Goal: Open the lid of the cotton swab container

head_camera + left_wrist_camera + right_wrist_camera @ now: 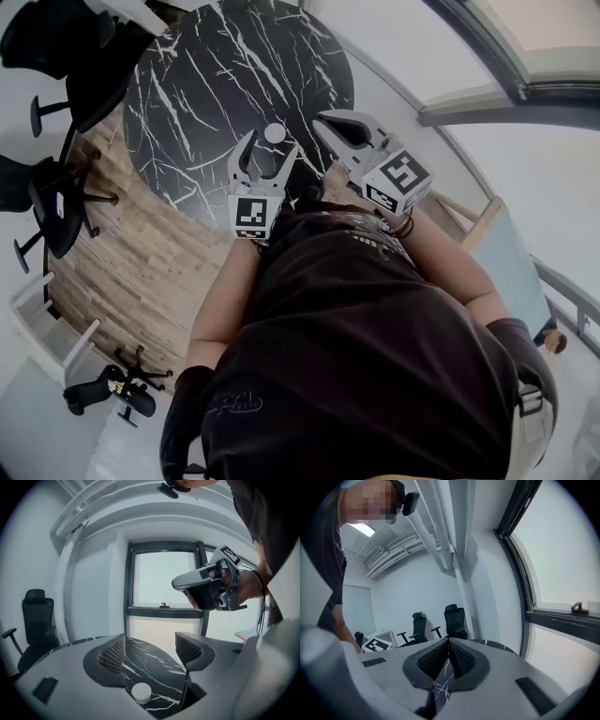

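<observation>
The cotton swab container [274, 133] is a small white round tub with its lid on, standing on the black marble table [197, 103]. In the left gripper view the container [141, 692] sits low between the jaws, apart from both pads. My left gripper [269, 143] is open and hovers just over it; its mesh pads [112, 655] stand wide apart around bare tabletop [154, 667]. My right gripper [323, 120] is held up to the right of the container, shut with nothing in it. It shows raised in the left gripper view [178, 582], and its pads [440, 657] meet.
Black office chairs [47, 187] stand on the wooden floor [141, 272] left of the round table, and more chairs [454, 620] line the far wall. A large window [164, 578] lies beyond the table. The person's dark shirt [366, 347] fills the lower head view.
</observation>
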